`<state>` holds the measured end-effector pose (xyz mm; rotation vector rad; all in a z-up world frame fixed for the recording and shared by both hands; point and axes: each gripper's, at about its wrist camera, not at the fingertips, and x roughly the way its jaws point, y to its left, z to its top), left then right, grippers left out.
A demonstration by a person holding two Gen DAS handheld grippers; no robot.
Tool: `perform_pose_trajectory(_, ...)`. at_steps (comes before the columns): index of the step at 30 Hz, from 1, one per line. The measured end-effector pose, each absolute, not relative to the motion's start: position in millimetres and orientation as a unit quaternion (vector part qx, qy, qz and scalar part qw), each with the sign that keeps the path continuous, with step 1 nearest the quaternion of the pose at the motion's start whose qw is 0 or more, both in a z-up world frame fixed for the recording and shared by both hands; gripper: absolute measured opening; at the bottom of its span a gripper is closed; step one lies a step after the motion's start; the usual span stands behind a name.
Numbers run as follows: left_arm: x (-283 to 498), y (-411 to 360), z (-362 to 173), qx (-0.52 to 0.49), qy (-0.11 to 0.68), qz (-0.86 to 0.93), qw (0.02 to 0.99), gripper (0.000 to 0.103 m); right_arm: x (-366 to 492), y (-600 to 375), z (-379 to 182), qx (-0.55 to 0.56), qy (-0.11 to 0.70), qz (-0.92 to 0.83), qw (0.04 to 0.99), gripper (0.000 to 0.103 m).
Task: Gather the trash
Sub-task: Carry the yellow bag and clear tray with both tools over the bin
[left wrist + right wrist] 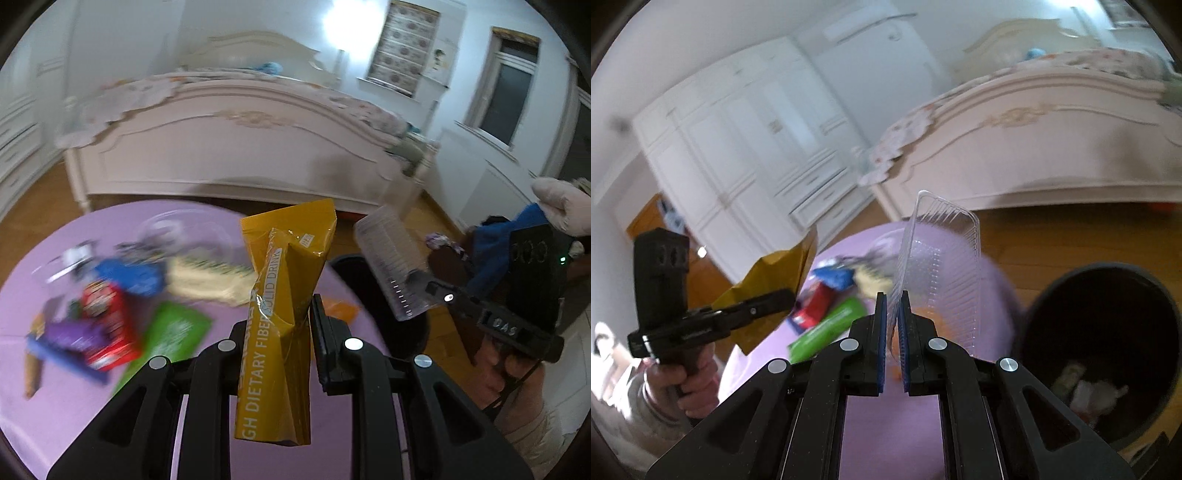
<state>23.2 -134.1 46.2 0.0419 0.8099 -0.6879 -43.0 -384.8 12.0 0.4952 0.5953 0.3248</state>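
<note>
We find the left tool (295, 321) pinching a yellow dietary-fiber drink pouch (286, 295) near its lower half, the pouch standing roughly upright with its long axis running up from the fingers and its creased top leaning slightly right. The right tool (891, 325) is pressed together on the bottom edge of a clear plastic tray (938, 266), which also stands on end, long axis upward, ribbed face toward the camera's right. Both pieces are held clear above the purple desk (44, 413). The black trash bin (1108, 332) stands just beside the desk's edge, low and to the right of the right tool, its mouth open upward, with pale scraps visible at the bottom. In our judgement the right tool is the nearer of the two to the bin, and the tray would need carrying rightward and down over the rim; the left tool's pouch must cross further, past the right tool. More wrappers remain on the desk: a red packet (107, 328), a blue packet (129, 275), a green packet (173, 332) and a purple wrapper (70, 338), all blurred.
</note>
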Motion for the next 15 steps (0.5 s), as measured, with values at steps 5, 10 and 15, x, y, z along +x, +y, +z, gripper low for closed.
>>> perform_pose_trajectory(5,42,-198,33,0.046,0.399,-0.371,0.837,0.022,-43,-429,-7,0.269,0.290,0.098,0.913,0.007)
perform_pose_trajectory(10,52,-259,15,0.081,0.411,-0.402,0.814,0.022,-43,-469,-36,0.298,0.298,0.043,0.906,0.007)
perform_pose_trajectory(15,60,-304,-5,0.100,0.427,-0.418,0.795,0.023,-38,-490,-64,0.321,0.309,0.006,0.895,0.008)
